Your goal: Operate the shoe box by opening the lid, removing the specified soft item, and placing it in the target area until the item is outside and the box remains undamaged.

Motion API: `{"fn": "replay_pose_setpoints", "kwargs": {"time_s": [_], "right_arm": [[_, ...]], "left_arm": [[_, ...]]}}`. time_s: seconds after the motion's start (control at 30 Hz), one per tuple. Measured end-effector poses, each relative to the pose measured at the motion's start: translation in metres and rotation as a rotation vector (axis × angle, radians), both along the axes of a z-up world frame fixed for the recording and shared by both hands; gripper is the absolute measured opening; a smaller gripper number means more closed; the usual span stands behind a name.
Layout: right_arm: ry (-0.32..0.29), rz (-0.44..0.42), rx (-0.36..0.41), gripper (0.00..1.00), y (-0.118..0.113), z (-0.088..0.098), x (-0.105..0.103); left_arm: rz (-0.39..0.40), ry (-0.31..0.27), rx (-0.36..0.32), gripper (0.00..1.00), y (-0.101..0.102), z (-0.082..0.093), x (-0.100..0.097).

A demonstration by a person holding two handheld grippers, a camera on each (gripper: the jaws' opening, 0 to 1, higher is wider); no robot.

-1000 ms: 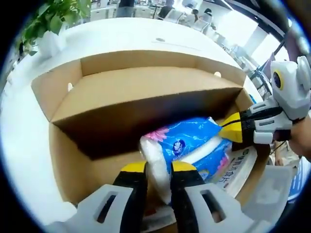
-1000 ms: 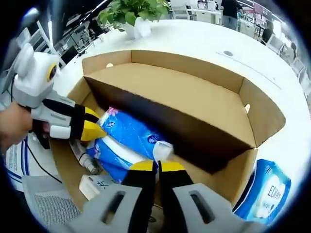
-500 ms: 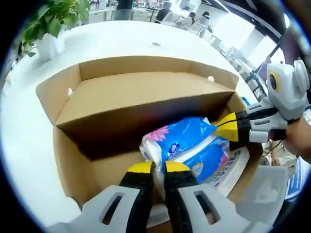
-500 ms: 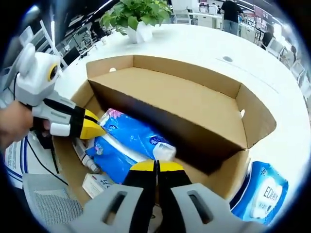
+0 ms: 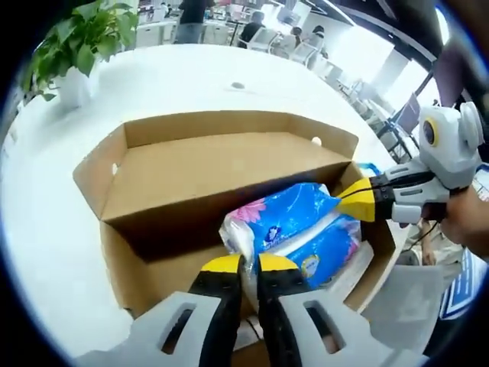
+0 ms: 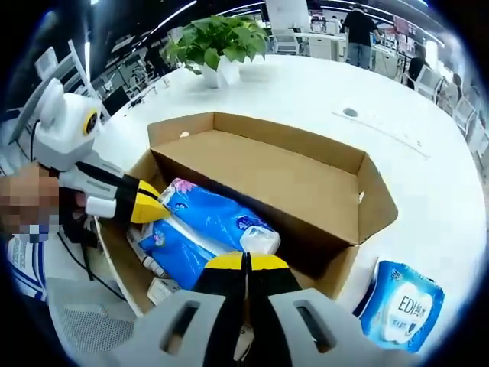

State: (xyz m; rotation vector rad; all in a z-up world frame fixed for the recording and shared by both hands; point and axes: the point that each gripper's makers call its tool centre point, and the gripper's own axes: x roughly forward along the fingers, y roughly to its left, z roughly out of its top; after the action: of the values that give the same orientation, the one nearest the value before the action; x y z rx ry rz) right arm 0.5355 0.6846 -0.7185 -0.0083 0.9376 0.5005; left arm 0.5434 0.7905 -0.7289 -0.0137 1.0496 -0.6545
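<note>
Left gripper view: the left tool [image 5: 243, 267] rises from the bottom edge, its yellow-tipped jaws pinched together on the near end of the blue tissue pack [image 5: 294, 229]. The pack lies inside the open cardboard box [image 5: 229, 164], tilted against the inner flap. The right tool [image 5: 359, 200] enters from the right, held by a hand [image 5: 466, 222], its tip pressed into the far end of the pack. Beyond the box, the white tabletop [image 5: 176, 76] carries a potted plant [image 5: 76, 46] at the far left.

Right gripper view: the right tool [image 6: 246, 264] has its jaws closed on the white end of the tissue pack [image 6: 210, 229]. The left tool [image 6: 145, 206] comes in from the left and grips the opposite end. A flat white packet [image 6: 160, 290] lies in the box [image 6: 290, 183] under the pack. A second blue tissue packet [image 6: 401, 302] lies on the tabletop [image 6: 412, 153] just outside the box's right corner. The plant [image 6: 218, 46] stands at the far side.
</note>
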Motion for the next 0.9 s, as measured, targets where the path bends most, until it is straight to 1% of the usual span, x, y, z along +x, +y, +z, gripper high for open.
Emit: {"fn": "replay_pose_setpoints", "kwargs": {"time_s": [0.13,0.53,0.73,0.9], "right_arm": [[-0.022,-0.003,0.005,0.00,-0.001,0.012,0.000],[-0.069,-0.018,0.008,0.00,-0.010,0.039,-0.003],[-0.094,-0.035,0.006,0.00,-0.020,0.053,-0.008],[-0.117,-0.061,0.003,0.00,-0.035,0.065,-0.011]], "left_arm": [[-0.005,-0.015,-0.009,0.02,-0.001,0.010,0.000],[-0.027,-0.055,-0.033,0.02,-0.009,0.039,-0.004],[-0.049,-0.076,-0.039,0.02,-0.019,0.053,-0.006],[-0.080,-0.094,-0.047,0.02,-0.035,0.066,-0.008]]}}
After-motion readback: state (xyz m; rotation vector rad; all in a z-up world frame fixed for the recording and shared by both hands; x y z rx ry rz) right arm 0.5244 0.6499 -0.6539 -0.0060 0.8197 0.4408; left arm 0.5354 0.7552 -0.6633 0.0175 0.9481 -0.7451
